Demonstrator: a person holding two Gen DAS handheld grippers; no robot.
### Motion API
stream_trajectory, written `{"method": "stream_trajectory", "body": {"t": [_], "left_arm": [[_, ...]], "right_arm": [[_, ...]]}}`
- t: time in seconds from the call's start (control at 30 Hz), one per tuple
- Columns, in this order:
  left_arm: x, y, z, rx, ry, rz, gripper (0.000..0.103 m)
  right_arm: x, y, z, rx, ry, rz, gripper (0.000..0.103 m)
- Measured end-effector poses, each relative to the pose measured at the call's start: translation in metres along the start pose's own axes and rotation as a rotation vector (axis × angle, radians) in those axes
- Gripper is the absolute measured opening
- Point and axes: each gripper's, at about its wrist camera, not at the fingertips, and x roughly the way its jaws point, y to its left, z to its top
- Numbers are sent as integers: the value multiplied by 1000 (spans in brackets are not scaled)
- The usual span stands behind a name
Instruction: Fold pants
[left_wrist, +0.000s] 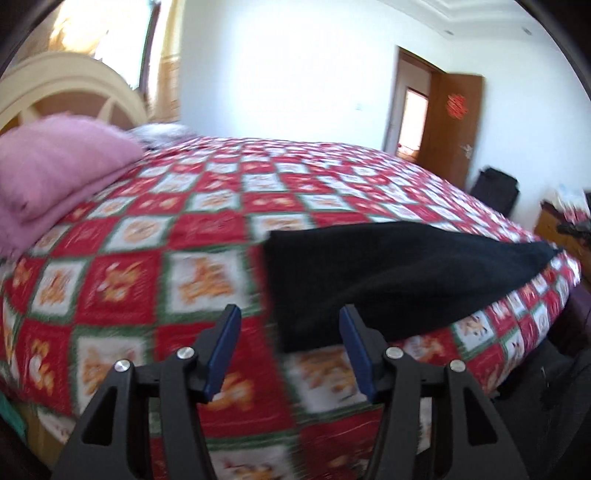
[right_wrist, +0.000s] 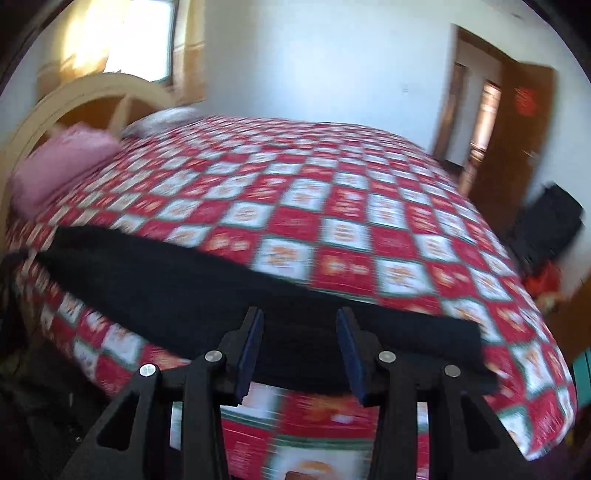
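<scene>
Along the near edge of the bed (left_wrist: 207, 206), on its red, white and green checked cover, the black pants (left_wrist: 388, 273) lie as one long flat strip, parallel to that edge and just inside it. Both views are smeared, so seams, waistband and cuffs cannot be told apart.

Far to the left of the pants, at the head of the bed, a pink pillow (left_wrist: 55, 173) rests against the cream headboard (left_wrist: 70, 88), well clear of the work.

Next comes the left gripper (left_wrist: 290, 350), its blue-padded fingers spread wide and holding nothing. It hangs above the bed cover right at the pants' squared left end, with one pad over the black cloth and the other over the quilt.

Further right along the pants, the right gripper (right_wrist: 300, 350) is also spread and empty, poised over the strip close to its other end, where the cloth ends in a blunt edge just short of the bed's corner.

The fabric looks soft, matte and fairly thick, probably knit or fleece: light, limp and not slippery, so it should drape and sag when lifted. A sound hold would be at the two corners of one end, pinching through all the layers together, so that end can be carried over to meet the other.

Beyond the bed's right corner stand a brown door (left_wrist: 452, 125) and a dark case (left_wrist: 495, 192).
</scene>
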Motion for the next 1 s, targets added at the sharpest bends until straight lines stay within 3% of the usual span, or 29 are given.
{"method": "stream_trajectory", "body": {"t": [0.13,0.23,0.33,0.4,0.47,0.53,0.67,0.8,1.0], "left_arm": [[15,-25,0,126,42,44,58],[29,-32,-5,191,80,92,58],[34,-31,-2,201,84,123,57],[35,-26,3,178,77,108,50],[38,-28,5,185,82,100,44],[40,-32,6,201,86,91,30],[42,-33,11,204,75,76,15],[46,-32,13,210,69,82,13],[27,-25,15,201,3,40,12]], "right_arm": [[39,98,7,-151,44,179,43],[69,163,3,-265,72,265,43],[94,215,0,-360,78,314,43],[107,233,3,-362,82,340,43],[118,244,5,-370,93,348,43],[125,252,4,-399,88,315,43],[138,259,1,-432,102,298,43],[139,263,-1,-471,79,261,4],[105,266,1,-503,26,279,3]]}}
